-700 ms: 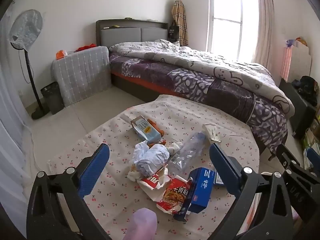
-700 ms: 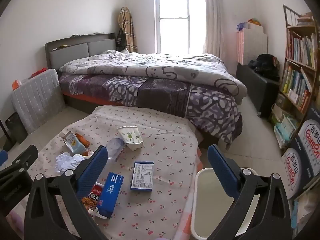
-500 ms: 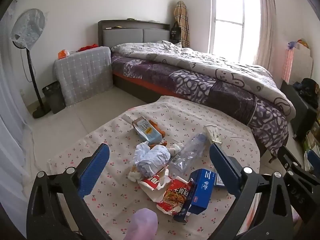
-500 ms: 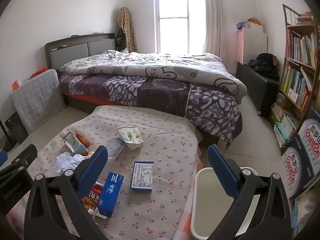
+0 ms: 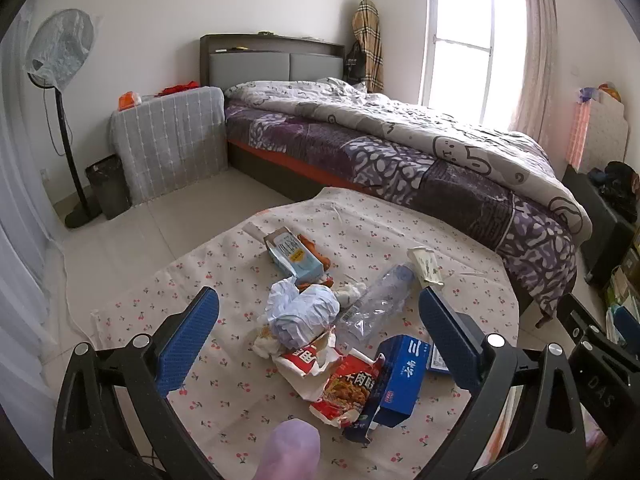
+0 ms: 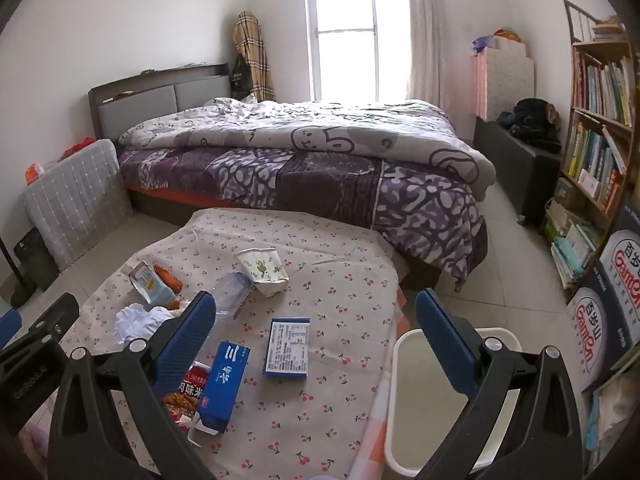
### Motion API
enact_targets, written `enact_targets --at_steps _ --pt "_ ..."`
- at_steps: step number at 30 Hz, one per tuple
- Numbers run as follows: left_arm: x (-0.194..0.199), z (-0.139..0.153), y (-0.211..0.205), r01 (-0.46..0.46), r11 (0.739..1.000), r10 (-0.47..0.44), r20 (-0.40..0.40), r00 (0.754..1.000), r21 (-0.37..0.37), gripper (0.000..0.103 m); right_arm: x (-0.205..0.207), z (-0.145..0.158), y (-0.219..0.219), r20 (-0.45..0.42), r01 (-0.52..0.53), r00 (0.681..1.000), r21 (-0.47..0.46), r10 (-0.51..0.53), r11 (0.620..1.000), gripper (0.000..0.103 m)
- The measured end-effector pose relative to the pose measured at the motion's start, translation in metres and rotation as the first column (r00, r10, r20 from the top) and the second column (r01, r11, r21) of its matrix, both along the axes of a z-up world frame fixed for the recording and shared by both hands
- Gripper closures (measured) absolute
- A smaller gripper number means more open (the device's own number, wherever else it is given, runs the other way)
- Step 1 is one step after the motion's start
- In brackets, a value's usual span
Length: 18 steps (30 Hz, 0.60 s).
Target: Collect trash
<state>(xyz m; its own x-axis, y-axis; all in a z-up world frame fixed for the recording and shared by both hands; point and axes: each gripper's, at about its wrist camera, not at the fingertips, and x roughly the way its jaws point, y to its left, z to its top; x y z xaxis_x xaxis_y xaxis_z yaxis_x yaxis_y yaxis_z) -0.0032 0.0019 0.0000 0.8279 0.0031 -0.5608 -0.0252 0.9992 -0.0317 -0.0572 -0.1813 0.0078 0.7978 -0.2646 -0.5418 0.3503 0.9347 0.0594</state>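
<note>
Trash lies on a table with a cherry-print cloth (image 5: 224, 280). There is a crumpled white-blue wad (image 5: 302, 312), a clear plastic bottle (image 5: 376, 300), a red snack wrapper (image 5: 346, 384), a blue carton (image 5: 402, 374), a light-blue milk carton (image 5: 292, 256) and a paper cup (image 5: 426, 266). My left gripper (image 5: 316, 336) is open above the pile, holding nothing. My right gripper (image 6: 316, 336) is open and empty above a flat blue box (image 6: 288, 346). A white bin (image 6: 448, 400) stands beside the table's right edge.
A bed (image 6: 320, 160) stands just behind the table. A bookshelf (image 6: 596, 128) and stacked boxes (image 6: 604, 320) are on the right. A standing fan (image 5: 60, 80), a small dark bin (image 5: 106, 184) and a cloth-covered stand (image 5: 172, 140) are at the left.
Both views have shifted only slightly; the left gripper drifted a little. Both grippers stay open and the trash has not moved.
</note>
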Motion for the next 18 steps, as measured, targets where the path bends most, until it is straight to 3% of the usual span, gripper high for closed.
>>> enact_targets --at_steps 18 --pt "-0.0024 0.0001 -0.0033 0.005 1.0 -0.005 -0.003 1.0 -0.005 0.007 -0.0001 0.0021 0.0007 0.003 -0.003 1.0 0.005 0.003 1.0 0.005"
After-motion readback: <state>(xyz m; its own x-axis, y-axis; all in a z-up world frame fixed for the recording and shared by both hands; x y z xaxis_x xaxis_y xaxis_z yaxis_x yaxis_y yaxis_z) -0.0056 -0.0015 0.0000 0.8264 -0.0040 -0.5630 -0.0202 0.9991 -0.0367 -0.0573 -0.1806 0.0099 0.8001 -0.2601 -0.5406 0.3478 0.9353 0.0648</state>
